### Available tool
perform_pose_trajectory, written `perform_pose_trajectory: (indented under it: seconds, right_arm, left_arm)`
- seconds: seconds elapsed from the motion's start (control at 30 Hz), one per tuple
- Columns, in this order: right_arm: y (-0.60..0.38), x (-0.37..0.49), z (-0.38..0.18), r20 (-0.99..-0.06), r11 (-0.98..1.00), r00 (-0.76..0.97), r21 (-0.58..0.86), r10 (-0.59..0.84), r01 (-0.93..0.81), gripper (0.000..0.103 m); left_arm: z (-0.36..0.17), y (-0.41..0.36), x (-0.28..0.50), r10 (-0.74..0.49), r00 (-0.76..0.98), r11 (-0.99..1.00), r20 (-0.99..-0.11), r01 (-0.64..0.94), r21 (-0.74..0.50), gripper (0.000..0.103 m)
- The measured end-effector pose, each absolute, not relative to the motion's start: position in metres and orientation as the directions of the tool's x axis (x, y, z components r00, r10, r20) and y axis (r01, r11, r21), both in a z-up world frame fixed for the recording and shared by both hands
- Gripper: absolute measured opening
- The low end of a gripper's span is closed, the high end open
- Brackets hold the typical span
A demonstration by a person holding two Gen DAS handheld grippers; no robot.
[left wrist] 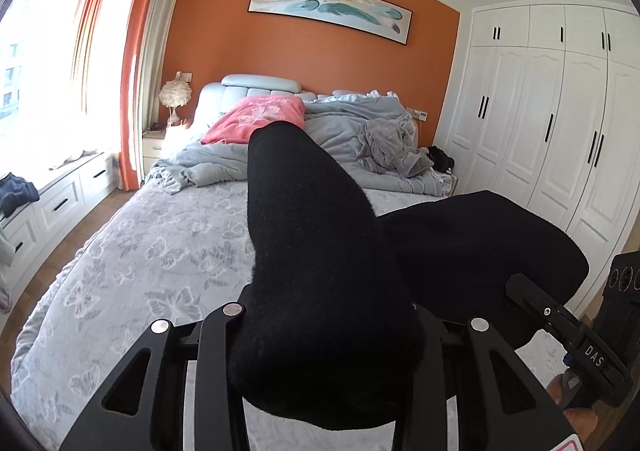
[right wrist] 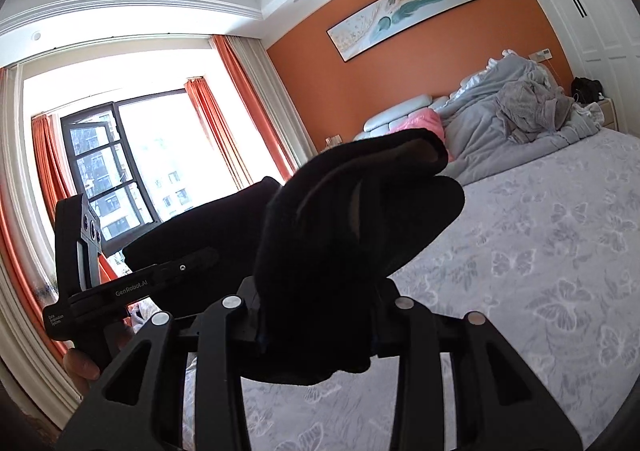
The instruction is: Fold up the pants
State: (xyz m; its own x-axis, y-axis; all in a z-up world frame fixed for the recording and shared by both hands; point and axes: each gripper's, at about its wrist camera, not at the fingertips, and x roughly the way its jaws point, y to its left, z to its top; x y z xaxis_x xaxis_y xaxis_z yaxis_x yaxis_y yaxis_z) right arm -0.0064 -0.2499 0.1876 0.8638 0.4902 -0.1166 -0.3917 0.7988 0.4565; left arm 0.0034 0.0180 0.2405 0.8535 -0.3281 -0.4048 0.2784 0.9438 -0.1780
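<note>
Both tongs pinching the pants, held up in the air above the bed.

Left tongs (left wrist: 320,331): fabric bunched between the fingers, tips buried in cloth, so pressed together on it. Right tongs (right wrist: 320,315): same, a thick wad clamped, tips hidden.

Pants (left wrist: 320,251): black, soft, fuzzy, fleece-like knit. Matte, almost no visible detail. In the right wrist view the pants (right wrist: 352,219) show a layered edge and a hem or waistband opening at the top, so probably already doubled. Can't tell which end is waist and which is cuff.

Key relation: the cloth spans between the two tongs, long axis running roughly side to side, hand to hand. The right tongs sit just beside at the lower right edge of the left view; the left tongs show at the left of the right view. They're near each other, with slack cloth humped up between and ahead of them.

Bed (left wrist: 140,251) lies below and ahead of both, gray butterfly-print cover, open flat area. Rumpled gray blanket (left wrist: 352,123) and pink pillow (left wrist: 256,119) are well apart at the headboard end.

Judgement: next move needs the span lowered flat onto the bed. Neither hand is clearly nearer. Risk: thick fleece slips or lands bunched.
</note>
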Motion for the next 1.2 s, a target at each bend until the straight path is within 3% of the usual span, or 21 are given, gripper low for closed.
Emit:
perform_pose_trajectory:
  seconds: [0.13,0.27,0.37,0.4,0.47,0.53,0.6,0.7,0.8,0.87,0.9,0.93,0.97,1.03,1.13,1.17,1.2]
  right_arm:
    - [-0.27,0.072,0.18,-0.082,0.776,0.858,0.478,0.506,-0.412,0.035]
    - [-0.284,0.144,0.136,-0.148,0.772,0.849,0.515,0.508,-0.372,0.039]
    - [-0.297,0.199,0.06,-0.305,0.79,0.83,0.565,0.466,-0.236,0.061]
    - [-0.302,0.211,0.027,-0.386,0.816,0.819,0.555,0.424,-0.16,0.072]
    - [-0.316,0.227,-0.033,-0.537,0.866,0.773,0.498,0.337,-0.032,0.075]
    - [-0.332,0.227,-0.07,-0.6,0.875,0.74,0.482,0.303,0.032,0.075]
    - [-0.346,0.225,-0.08,-0.594,0.857,0.741,0.512,0.312,0.05,0.075]
    - [-0.352,0.241,-0.08,-0.59,0.826,0.726,0.561,0.354,0.053,0.094]
    - [-0.341,0.27,-0.092,-0.594,0.781,0.677,0.623,0.435,0.044,0.094]
    - [-0.329,0.288,-0.112,-0.644,0.765,0.607,0.638,0.465,0.09,0.094]
    - [-0.322,0.292,-0.121,-0.659,0.765,0.589,0.636,0.468,0.102,0.071]
    - [-0.315,0.29,-0.119,-0.653,0.773,0.598,0.628,0.465,0.086,0.047]
    - [-0.312,0.287,-0.113,-0.635,0.764,0.607,0.642,0.478,0.07,0.04]
    - [-0.308,0.275,-0.093,-0.59,0.737,0.62,0.675,0.517,0.028,0.035]
    - [-0.299,0.251,-0.077,-0.555,0.712,0.599,0.701,0.577,-0.036,0.035]
    - [-0.295,0.246,-0.078,-0.577,0.735,0.586,0.676,0.569,-0.047,0.037]
    - [-0.289,0.243,-0.085,-0.631,0.784,0.567,0.619,0.529,-0.044,0.045]
  left_arm:
    - [0.234,0.011,0.066,-0.345,0.86,0.937,-0.376,0.292,-0.192,0.033]
    - [0.203,0.005,0.131,-0.338,0.857,0.939,-0.389,0.279,-0.202,0.038]
    - [0.146,0.002,0.189,-0.296,0.84,0.952,-0.455,0.221,-0.212,0.065]
    - [0.117,0.005,0.207,-0.259,0.836,0.961,-0.484,0.175,-0.213,0.09]
    - [0.055,0.015,0.236,-0.182,0.81,0.976,-0.557,0.08,-0.202,0.092]
    - [-0.006,0.03,0.258,-0.153,0.723,0.981,-0.674,0.031,-0.19,0.088]
    - [-0.047,0.05,0.271,-0.196,0.634,0.965,-0.748,-0.013,-0.263,0.085]
    - [-0.07,0.068,0.282,-0.27,0.586,0.924,-0.764,-0.066,-0.377,0.087]
    - [-0.086,0.059,0.297,-0.391,0.507,0.876,-0.769,-0.051,-0.479,0.089]
    - [-0.097,0.04,0.305,-0.441,0.447,0.859,-0.778,-0.042,-0.511,0.089]
    - [-0.105,0.033,0.308,-0.453,0.423,0.859,-0.785,-0.03,-0.512,0.088]
    - [-0.106,0.027,0.308,-0.428,0.438,0.876,-0.791,-0.014,-0.482,0.073]
    - [-0.103,0.023,0.307,-0.432,0.449,0.88,-0.782,0.02,-0.475,0.059]
    - [-0.088,0.03,0.303,-0.466,0.447,0.855,-0.763,0.006,-0.518,0.032]
    - [-0.062,0.046,0.287,-0.501,0.456,0.833,-0.736,0.022,-0.553,0.026]
    - [-0.058,0.05,0.28,-0.496,0.451,0.836,-0.742,0.019,-0.548,0.026]
    - [-0.06,0.052,0.274,-0.482,0.438,0.848,-0.759,0.016,-0.529,0.029]
